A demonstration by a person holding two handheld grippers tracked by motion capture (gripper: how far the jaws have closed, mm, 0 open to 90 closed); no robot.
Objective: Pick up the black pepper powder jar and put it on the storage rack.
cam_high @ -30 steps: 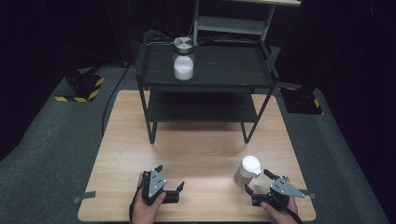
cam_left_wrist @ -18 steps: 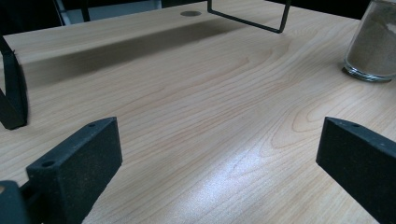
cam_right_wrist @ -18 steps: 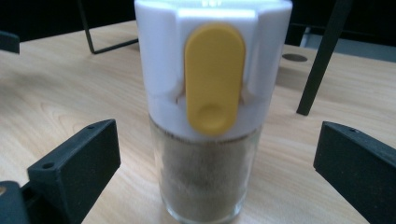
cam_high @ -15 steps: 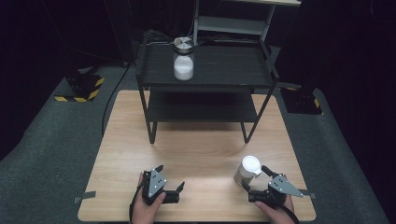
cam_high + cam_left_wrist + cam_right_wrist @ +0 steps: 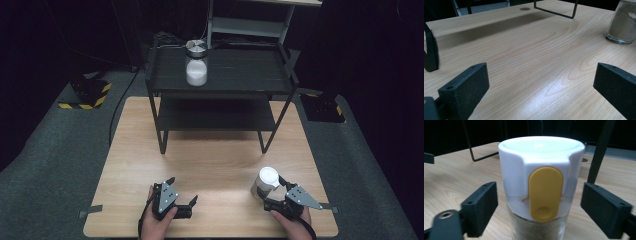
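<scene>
A glass jar with a white flip lid, a yellow tab and tan powder inside stands on the wooden table at the front right. My right gripper reaches it from the near side, and its jaws have just been closing around it. The jar sits between the pads, with a thin gap still showing on both sides. My left gripper rests at the front left, open with nothing between its fingers. The same jar stands far to the right in the left gripper view.
A black two-level metal rack stands at the back of the table. On its top shelf is a second jar with a metal lid and white contents. Dark floor surrounds the table.
The right gripper's jaws have drawn in toward the jar's sides. The left gripper and both jars have stayed where they were.
</scene>
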